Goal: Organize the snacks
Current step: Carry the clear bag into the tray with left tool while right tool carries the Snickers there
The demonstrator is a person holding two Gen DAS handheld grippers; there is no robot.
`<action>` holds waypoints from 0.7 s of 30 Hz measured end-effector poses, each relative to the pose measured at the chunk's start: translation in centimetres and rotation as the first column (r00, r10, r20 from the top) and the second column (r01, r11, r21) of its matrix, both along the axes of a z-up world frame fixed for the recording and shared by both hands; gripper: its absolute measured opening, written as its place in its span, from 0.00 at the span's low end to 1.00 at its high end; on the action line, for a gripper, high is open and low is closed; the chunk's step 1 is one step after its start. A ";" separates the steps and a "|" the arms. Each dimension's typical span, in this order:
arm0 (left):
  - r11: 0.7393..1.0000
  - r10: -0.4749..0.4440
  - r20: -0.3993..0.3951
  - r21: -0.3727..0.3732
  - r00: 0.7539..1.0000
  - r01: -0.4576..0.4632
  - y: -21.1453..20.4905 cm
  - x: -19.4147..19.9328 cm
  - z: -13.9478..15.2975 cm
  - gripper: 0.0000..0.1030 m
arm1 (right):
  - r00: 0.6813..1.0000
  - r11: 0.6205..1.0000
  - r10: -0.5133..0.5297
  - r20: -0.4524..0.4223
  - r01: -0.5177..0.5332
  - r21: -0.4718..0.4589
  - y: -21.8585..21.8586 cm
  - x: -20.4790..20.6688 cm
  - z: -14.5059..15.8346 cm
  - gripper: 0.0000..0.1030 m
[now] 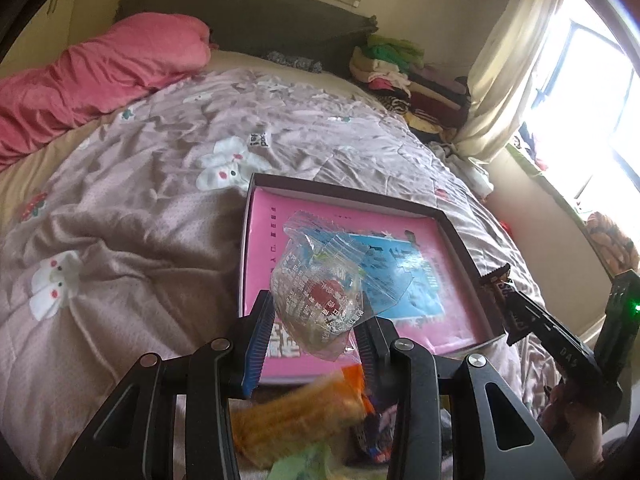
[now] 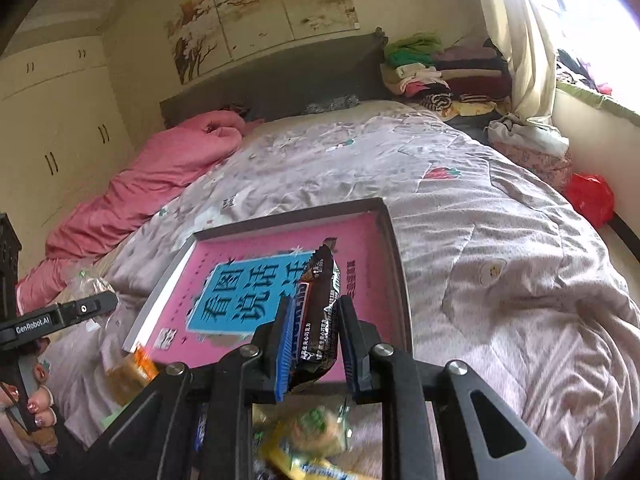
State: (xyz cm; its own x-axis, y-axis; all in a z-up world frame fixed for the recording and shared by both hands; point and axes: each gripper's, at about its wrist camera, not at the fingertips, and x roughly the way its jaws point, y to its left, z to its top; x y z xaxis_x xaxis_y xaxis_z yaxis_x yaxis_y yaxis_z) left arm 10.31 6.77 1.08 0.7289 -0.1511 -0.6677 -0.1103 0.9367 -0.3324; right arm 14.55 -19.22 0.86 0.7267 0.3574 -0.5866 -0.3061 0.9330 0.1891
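Note:
My left gripper (image 1: pixel 316 320) is shut on a clear plastic snack packet (image 1: pixel 320 292) with white print and a red piece inside, held over the near edge of a shallow box (image 1: pixel 460 236) with a pink printed bottom. My right gripper (image 2: pixel 314 320) is shut on a dark brown chocolate wrapper (image 2: pixel 320 308) and holds it above the same box (image 2: pixel 394 248). The right gripper also shows at the right of the left wrist view (image 1: pixel 516 304). The left gripper shows at the left edge of the right wrist view (image 2: pixel 96 304).
The box lies on a bed with a mauve quilt (image 1: pixel 140 208). Loose snack packets, orange (image 1: pixel 304 412) and yellow (image 2: pixel 312 440), lie below the grippers. A pink duvet (image 1: pixel 88 84) and a stack of folded clothes (image 2: pixel 444 76) are at the head of the bed. A window (image 1: pixel 592 100) is on the right.

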 end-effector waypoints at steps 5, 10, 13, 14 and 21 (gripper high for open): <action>1.000 -0.001 -0.015 -0.006 1.000 0.001 0.1 1.6 -1.0 0.40 | 1.000 1.000 -0.010 -0.004 0.010 0.002 0.0 1.6 -0.6 0.21; 1.000 -0.004 -0.038 -0.007 0.999 0.003 0.0 2.5 -2.0 0.40 | 1.000 1.000 -0.020 -0.023 0.019 -0.014 0.2 2.7 -1.8 0.21; 1.000 -0.011 -0.055 -0.009 0.998 0.010 0.0 2.8 -2.7 0.40 | 0.999 1.000 -0.021 -0.036 0.020 -0.022 0.3 3.0 -2.4 0.21; 1.000 -0.013 -0.059 -0.008 0.998 0.012 0.0 2.8 -2.9 0.40 | 0.999 1.000 -0.020 -0.040 0.019 -0.023 0.4 3.1 -2.6 0.21; 0.999 -0.042 -0.083 0.001 0.996 0.043 -0.7 3.2 -3.6 0.40 | 0.998 0.999 -0.025 -0.060 0.022 -0.045 0.4 2.9 -3.5 0.21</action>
State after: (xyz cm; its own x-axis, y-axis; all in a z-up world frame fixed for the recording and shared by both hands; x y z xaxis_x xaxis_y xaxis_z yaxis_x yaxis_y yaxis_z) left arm 13.49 6.09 -2.55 0.6637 -0.1789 -0.7263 -0.0974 0.9420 -0.3211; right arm 17.45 -18.82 -2.59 0.6973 0.3132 -0.6448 -0.2732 0.9477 0.1648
